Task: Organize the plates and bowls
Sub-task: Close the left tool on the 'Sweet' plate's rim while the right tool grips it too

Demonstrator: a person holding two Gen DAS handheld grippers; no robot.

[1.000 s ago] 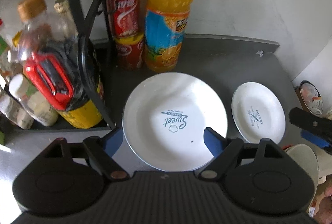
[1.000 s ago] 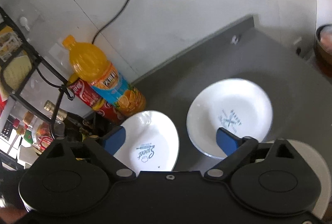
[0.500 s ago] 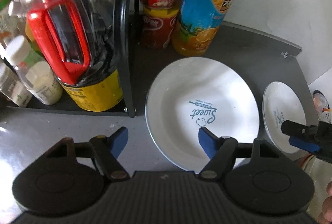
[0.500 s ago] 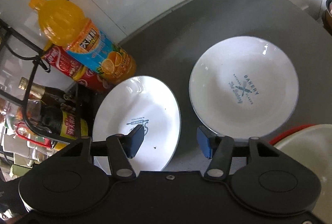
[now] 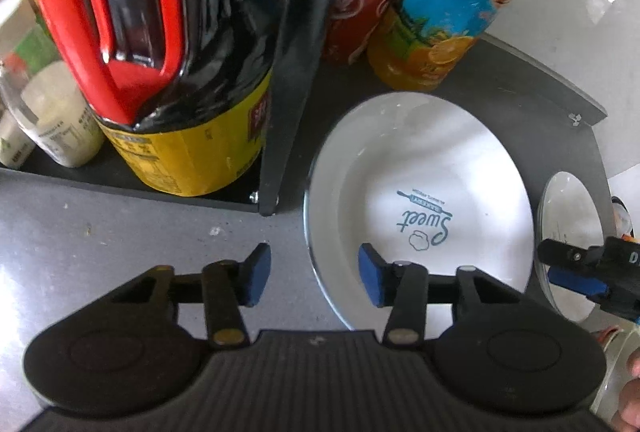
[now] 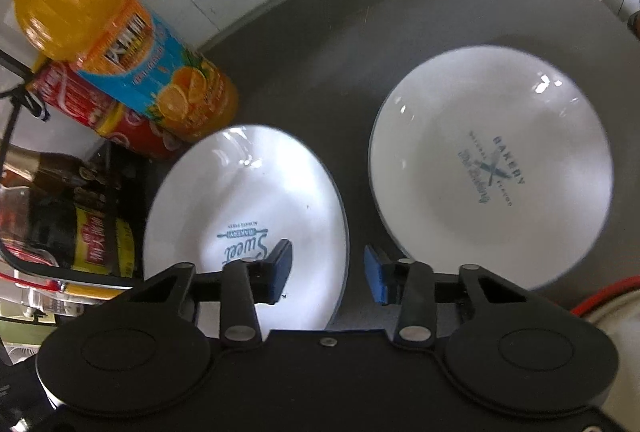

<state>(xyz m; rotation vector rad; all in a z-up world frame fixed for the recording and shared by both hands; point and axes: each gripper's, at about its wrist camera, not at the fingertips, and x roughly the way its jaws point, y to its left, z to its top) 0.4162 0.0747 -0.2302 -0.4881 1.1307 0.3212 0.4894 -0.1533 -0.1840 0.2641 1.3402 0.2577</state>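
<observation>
Risk first: we judge the "Sweet" plate [image 5: 420,192] could skid on the grey table [image 5: 120,232] or knock the rack post [image 5: 288,72] and the orange juice bottle [image 5: 448,12] just behind it, since both grippers straddle opposite rims and a pinch on the thin sloped edge may slip.

Left hand-held gripper [image 5: 314,280]: pads apart, nothing gripped, the plate's left rim lying between them. Right hand-held gripper [image 6: 328,272]: pads apart, empty, its left pad over the same plate's right rim; contact we cannot tell.

The "Bakery" plate [image 6: 492,168] lies flat on the table beside it, not touching.
</observation>
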